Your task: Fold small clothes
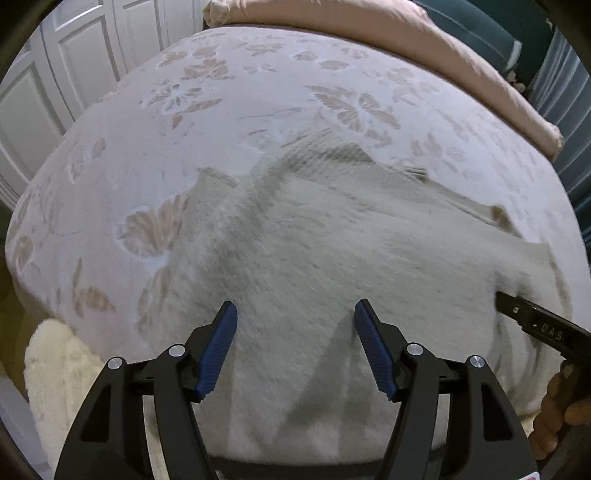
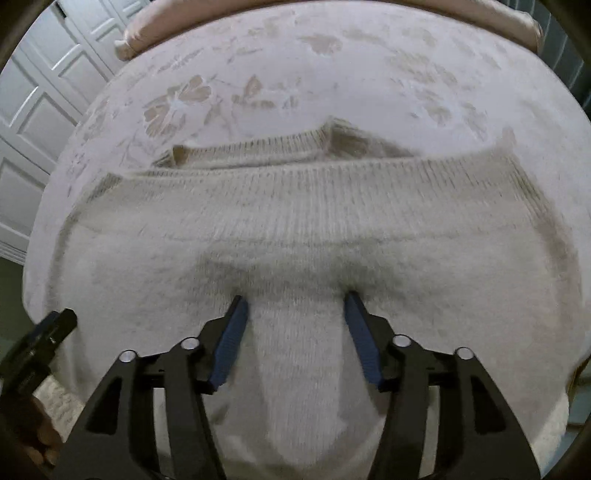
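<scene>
A fuzzy cream knit sweater (image 1: 332,251) lies spread on a bed with a pale floral cover (image 1: 229,85). In the right wrist view the sweater (image 2: 295,229) shows a ribbed band across the far side, folded over a second ribbed edge. My left gripper (image 1: 295,314) is open, its blue pads just above the sweater's near part. My right gripper (image 2: 293,302) is open over the sweater's middle, tips close to the fabric. The right gripper's black finger (image 1: 532,317) shows at the sweater's right edge in the left view; the left gripper (image 2: 48,332) shows at lower left in the right view.
A pink pillow or rolled blanket (image 1: 406,33) lies along the far edge of the bed. White panelled doors (image 1: 55,74) stand at the left. A cream fluffy item (image 1: 59,369) hangs off the bed's near left corner. The bed cover (image 2: 332,74) extends beyond the sweater.
</scene>
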